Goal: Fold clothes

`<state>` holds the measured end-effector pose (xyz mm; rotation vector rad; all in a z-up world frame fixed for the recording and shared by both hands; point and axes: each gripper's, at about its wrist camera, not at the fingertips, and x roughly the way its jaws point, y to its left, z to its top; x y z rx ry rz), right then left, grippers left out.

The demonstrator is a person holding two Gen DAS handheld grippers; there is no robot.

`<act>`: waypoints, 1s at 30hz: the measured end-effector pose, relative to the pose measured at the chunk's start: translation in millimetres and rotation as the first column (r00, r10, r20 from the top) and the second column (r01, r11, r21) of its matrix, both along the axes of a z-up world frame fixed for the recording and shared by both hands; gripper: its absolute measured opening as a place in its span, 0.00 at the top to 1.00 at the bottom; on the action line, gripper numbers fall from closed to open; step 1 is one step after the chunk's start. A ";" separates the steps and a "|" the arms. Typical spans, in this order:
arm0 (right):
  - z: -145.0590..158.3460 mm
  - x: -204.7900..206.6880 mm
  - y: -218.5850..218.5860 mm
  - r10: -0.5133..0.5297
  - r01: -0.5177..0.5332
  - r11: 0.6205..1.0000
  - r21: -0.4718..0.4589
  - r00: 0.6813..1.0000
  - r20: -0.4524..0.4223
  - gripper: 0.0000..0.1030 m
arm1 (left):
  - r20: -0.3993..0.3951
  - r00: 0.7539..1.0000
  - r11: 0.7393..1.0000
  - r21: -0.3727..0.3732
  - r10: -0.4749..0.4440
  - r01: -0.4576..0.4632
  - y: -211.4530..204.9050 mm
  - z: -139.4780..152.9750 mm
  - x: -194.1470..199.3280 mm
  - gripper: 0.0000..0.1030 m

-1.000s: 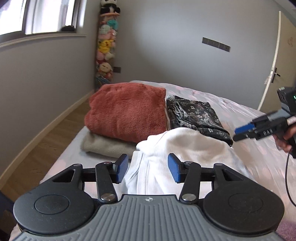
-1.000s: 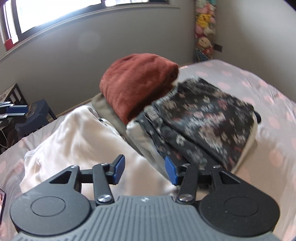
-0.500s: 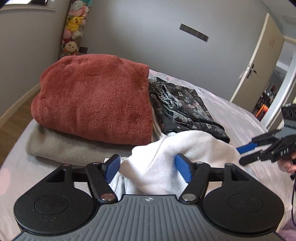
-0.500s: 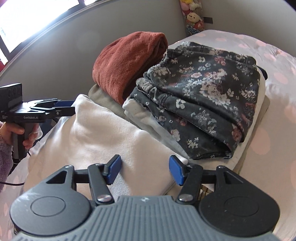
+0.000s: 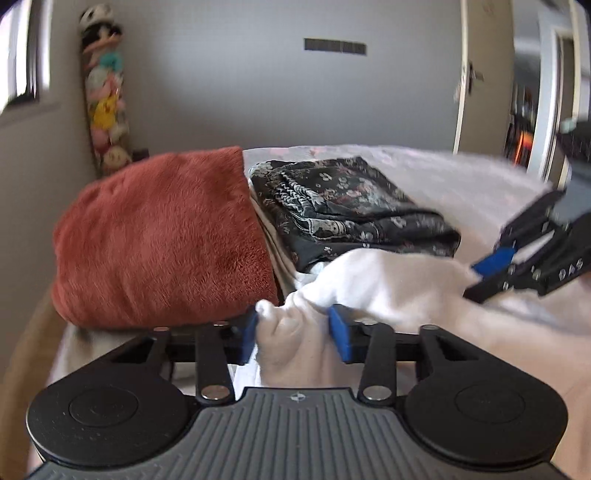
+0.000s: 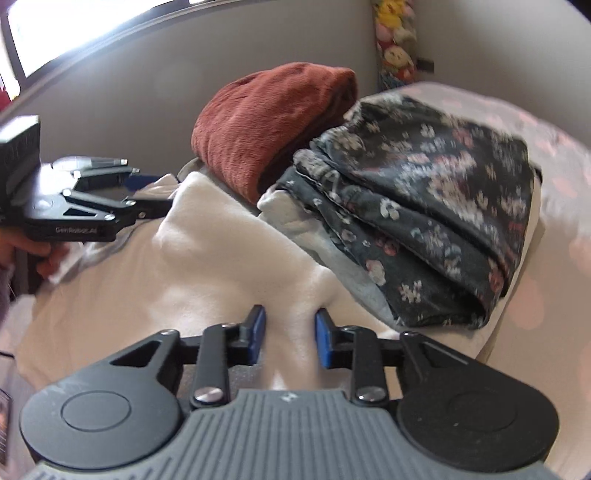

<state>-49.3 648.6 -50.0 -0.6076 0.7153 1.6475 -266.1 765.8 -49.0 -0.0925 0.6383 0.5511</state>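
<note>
A column of plush toys [image 5: 105, 107] stands in the room corner at ten o'clock. A dark strip of wall switches [image 5: 335, 46] sits at twelve o'clock on the grey wall [image 5: 229, 74]. A cream door [image 5: 480, 81] stands at two o'clock. A bright window [image 6: 74, 29] runs along eleven o'clock.

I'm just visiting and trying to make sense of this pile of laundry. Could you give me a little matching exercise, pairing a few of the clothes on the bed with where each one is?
Things:
1. rust-red fleece
2. dark floral garment
3. white garment
4. beige folded cloth

Places:
A. folded on top of a pale stack, beside the red one
B. bunched between the blue pads of both grippers
C. lying under the red one
D. on top of the stack nearest the window wall

Pairs: 1-D, 2-A, 3-B, 4-C
</note>
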 end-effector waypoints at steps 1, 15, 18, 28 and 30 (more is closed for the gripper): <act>1.7 -4.3 -3.0 0.001 -0.001 1.000 0.013 1.000 0.026 0.79 | -0.031 1.000 0.999 0.035 0.002 -0.001 -6.7 2.2 2.7 0.75; 37.6 -8.5 -53.5 -0.169 0.159 0.972 0.174 0.985 0.044 0.96 | -0.042 0.980 0.954 0.238 0.195 -0.179 -57.6 42.1 -21.0 0.84; 32.4 1.2 -52.7 -0.232 0.223 0.964 0.148 0.971 0.051 0.98 | -0.087 0.969 0.959 0.187 0.233 -0.214 -45.2 31.5 -20.0 0.82; 11.2 62.4 -70.3 -0.343 0.361 0.932 0.041 0.911 -0.229 0.71 | -0.009 0.912 0.911 0.051 0.410 -0.409 -6.9 27.4 -61.7 0.75; 8.3 64.9 -67.6 -0.343 0.364 0.931 0.036 0.902 -0.263 0.67 | 0.044 0.916 0.917 -0.015 0.400 -0.399 -2.7 32.0 -70.7 0.73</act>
